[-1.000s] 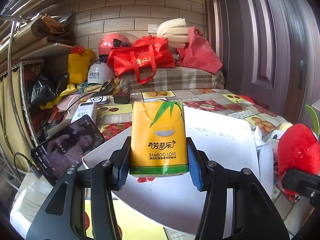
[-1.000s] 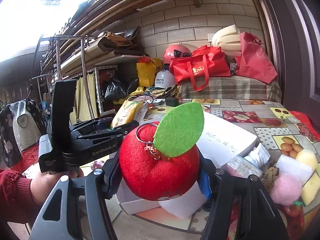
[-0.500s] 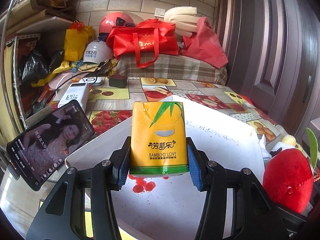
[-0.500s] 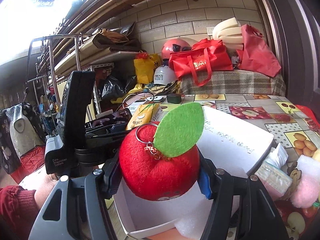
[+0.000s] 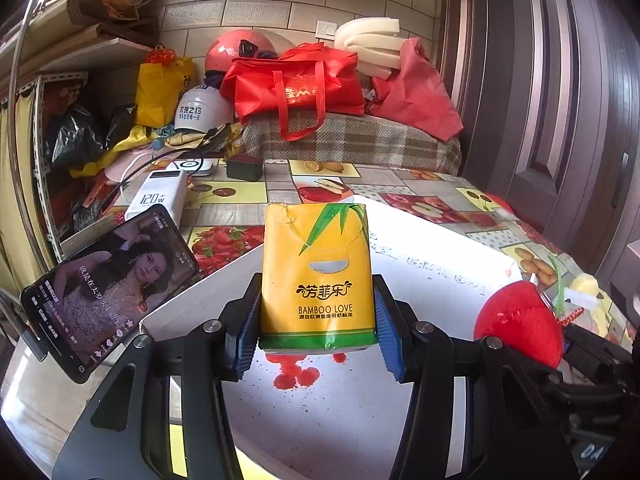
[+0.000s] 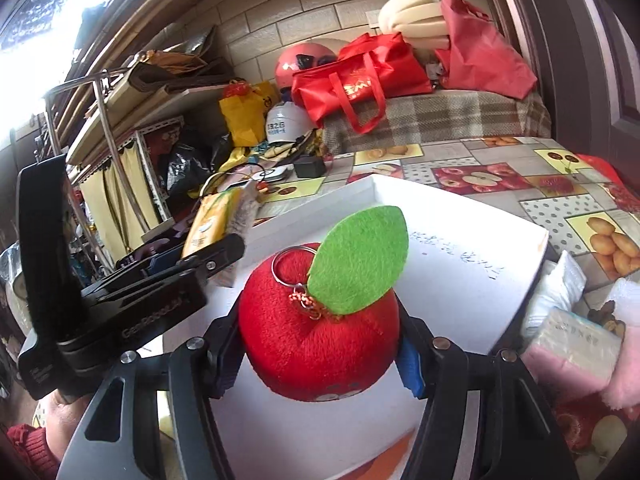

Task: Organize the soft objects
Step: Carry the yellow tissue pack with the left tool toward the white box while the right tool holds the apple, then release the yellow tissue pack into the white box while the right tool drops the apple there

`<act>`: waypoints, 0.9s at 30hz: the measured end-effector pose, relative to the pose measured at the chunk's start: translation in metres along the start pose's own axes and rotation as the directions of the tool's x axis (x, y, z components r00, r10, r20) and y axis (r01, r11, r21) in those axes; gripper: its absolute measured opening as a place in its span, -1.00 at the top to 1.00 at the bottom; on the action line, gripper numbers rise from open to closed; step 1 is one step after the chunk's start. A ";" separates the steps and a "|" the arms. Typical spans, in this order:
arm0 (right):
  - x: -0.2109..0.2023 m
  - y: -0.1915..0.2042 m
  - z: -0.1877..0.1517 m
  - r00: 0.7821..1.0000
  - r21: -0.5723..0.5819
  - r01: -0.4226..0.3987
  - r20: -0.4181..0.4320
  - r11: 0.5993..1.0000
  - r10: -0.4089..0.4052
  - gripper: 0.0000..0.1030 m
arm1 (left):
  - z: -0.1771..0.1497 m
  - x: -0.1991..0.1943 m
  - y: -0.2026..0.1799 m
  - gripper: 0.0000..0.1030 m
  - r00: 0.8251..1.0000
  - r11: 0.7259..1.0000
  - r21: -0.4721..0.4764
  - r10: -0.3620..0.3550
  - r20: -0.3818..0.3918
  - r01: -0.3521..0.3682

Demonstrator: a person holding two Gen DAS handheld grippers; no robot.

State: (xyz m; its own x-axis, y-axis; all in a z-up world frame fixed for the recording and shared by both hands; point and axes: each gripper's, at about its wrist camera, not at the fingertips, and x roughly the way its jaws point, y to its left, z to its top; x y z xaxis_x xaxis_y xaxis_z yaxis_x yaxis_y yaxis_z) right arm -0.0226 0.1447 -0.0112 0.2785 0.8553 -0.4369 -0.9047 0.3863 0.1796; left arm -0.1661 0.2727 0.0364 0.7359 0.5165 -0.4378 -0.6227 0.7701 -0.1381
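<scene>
Fruit-print tabletop carrying a white box; left of the box, a phone and power bank; beyond it, a black charger.

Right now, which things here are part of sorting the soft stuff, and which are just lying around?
In the job:
- yellow tissue pack, gripped by the left gripper
- red plush apple, gripped by the right gripper
- white box

Lying about:
- phone
- power bank
- red tote bag
- helmets
</scene>
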 end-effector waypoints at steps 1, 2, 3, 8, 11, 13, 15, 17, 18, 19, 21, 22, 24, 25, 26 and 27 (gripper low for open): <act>-0.002 -0.008 0.000 1.000 0.013 0.027 0.007 1.000 -0.027 -0.24 | 0.000 0.000 0.000 0.02 1.000 1.000 0.002 0.001 0.001 -0.001; -0.004 -0.017 0.001 0.998 0.028 0.054 0.016 0.998 -0.055 -0.24 | 0.000 0.000 -0.001 0.02 1.000 1.000 0.004 0.003 0.000 -0.003; -0.007 -0.029 0.003 0.996 0.046 0.082 0.026 0.996 -0.084 -0.24 | 0.000 0.001 -0.001 0.02 1.000 1.000 0.006 0.005 -0.002 -0.005; -0.020 -0.097 0.015 0.973 0.152 0.214 0.058 0.965 -0.224 -0.25 | 0.001 0.007 -0.006 0.02 1.000 1.000 -0.005 -0.021 -0.018 0.020; -0.029 -0.129 0.018 0.962 0.237 0.238 0.075 0.942 -0.262 -0.25 | 0.004 0.015 -0.016 0.02 0.999 0.999 -0.012 -0.040 -0.026 0.040; -0.035 -0.132 0.018 0.961 0.244 0.234 0.089 0.941 -0.263 -0.25 | 0.005 0.019 -0.027 0.02 0.999 0.999 0.009 -0.032 -0.033 0.033; -0.038 -0.117 0.020 0.969 0.210 0.198 0.103 0.957 -0.223 -0.25 | 0.006 0.022 -0.034 0.02 0.999 0.999 0.028 -0.022 -0.037 0.023; -0.039 -0.093 0.020 0.978 0.147 0.154 0.115 0.977 -0.171 -0.25 | 0.006 0.024 -0.037 0.02 0.999 0.999 0.038 -0.001 -0.041 0.003; -0.036 -0.079 0.020 0.983 0.116 0.129 0.113 0.985 -0.142 -0.25 | 0.006 0.023 -0.037 0.02 0.999 0.999 0.037 0.002 -0.040 -0.001; -0.032 -0.067 0.020 0.988 0.092 0.104 0.101 0.990 -0.113 -0.25 | 0.006 0.023 -0.036 0.02 0.999 0.999 0.034 0.004 -0.036 -0.003; -0.019 -0.049 0.018 0.996 0.067 0.065 0.062 0.996 -0.069 -0.25 | 0.006 0.022 -0.034 0.02 1.000 1.000 0.024 0.008 -0.029 -0.007; -0.012 -0.043 0.016 0.997 0.060 0.057 0.044 0.997 -0.060 -0.25 | 0.006 0.022 -0.033 0.02 1.000 1.000 0.020 0.009 -0.028 -0.008; 0.002 -0.035 0.012 0.998 0.046 0.063 0.006 0.997 -0.063 -0.25 | 0.005 0.022 -0.032 0.02 0.999 1.000 0.019 0.013 -0.029 -0.013; 0.009 -0.032 0.012 0.998 0.037 0.068 -0.022 0.997 -0.067 -0.27 | 0.005 0.022 -0.033 0.02 0.999 1.000 0.023 0.017 -0.029 -0.016; 0.017 -0.029 0.013 0.996 0.021 0.070 -0.059 0.997 -0.068 -0.29 | 0.005 0.022 -0.034 0.02 0.999 0.999 0.030 0.021 -0.028 -0.020; 0.023 -0.027 0.012 0.993 0.004 0.071 -0.092 0.998 -0.070 -0.36 | 0.006 0.022 -0.036 0.01 0.999 0.999 0.038 0.032 -0.024 -0.031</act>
State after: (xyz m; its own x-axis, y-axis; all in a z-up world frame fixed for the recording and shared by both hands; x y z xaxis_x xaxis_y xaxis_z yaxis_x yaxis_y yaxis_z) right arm 0.0121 0.1577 -0.0150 0.3103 0.7909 -0.5274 -0.8815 0.4471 0.1518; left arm -0.1265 0.2584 0.0369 0.7092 0.5312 -0.4635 -0.6343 0.7678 -0.0905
